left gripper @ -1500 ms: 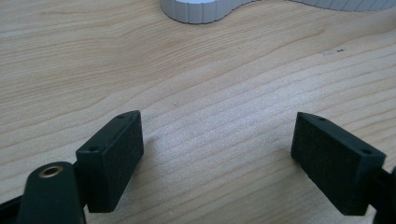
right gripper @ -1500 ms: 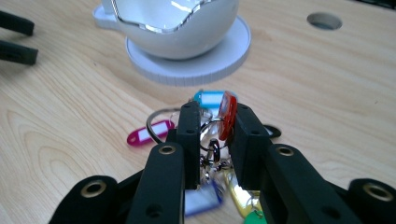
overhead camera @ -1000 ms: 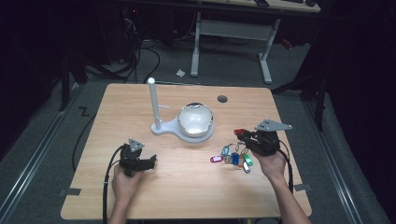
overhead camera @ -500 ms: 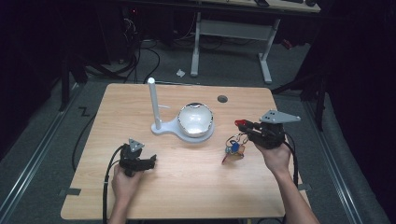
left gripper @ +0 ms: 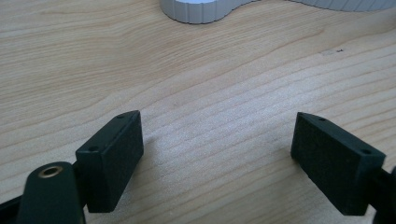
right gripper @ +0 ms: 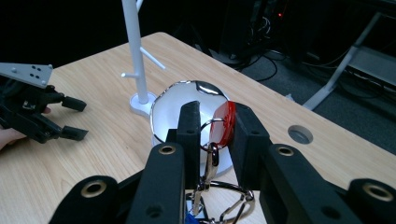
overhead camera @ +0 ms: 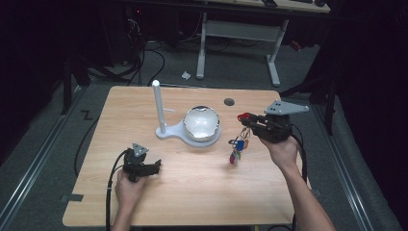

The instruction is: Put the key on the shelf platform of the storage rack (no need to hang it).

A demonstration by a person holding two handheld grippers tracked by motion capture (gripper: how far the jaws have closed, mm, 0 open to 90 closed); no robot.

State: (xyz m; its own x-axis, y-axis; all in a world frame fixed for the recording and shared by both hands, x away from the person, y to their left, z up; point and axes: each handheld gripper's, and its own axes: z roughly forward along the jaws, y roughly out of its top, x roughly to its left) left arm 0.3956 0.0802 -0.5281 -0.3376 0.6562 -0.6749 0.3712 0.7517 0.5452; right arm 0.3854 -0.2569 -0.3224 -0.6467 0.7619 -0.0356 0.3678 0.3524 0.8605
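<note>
High view: the right gripper [overhead camera: 246, 118] is held above the table [overhead camera: 202, 202], its jaws clamped on a red tag [overhead camera: 243, 116]. From that tag a bunch of keys [overhead camera: 236, 149] with coloured tags hangs straight down below the jaw tips, clear of the wood as far as can be told. Just to the left of these jaws sits a bowl [overhead camera: 202, 123] on a white stand [overhead camera: 166, 133], and a white post [overhead camera: 158, 107] rises from the stand's far end, beyond the bowl from the right gripper.

The left gripper [overhead camera: 155, 166] rests low on the table, well apart from the keys, with the stand ahead of its jaws. The person's hand [overhead camera: 129, 186] grips it from behind.

Left gripper view: the jaws stand wide apart with bare wood between them, and the stand's edge [left gripper: 205, 10] lies ahead of the tips.

Right gripper view: the red tag [right gripper: 223, 123] is pinched between the two pads [right gripper: 189, 126], a metal ring and clip [right gripper: 211, 161] dangling beneath. The bowl [right gripper: 182, 100] lies directly past the tips, the post [right gripper: 133, 46] beyond it to the left, and the left gripper [right gripper: 74, 119] shows far off at the left edge.
</note>
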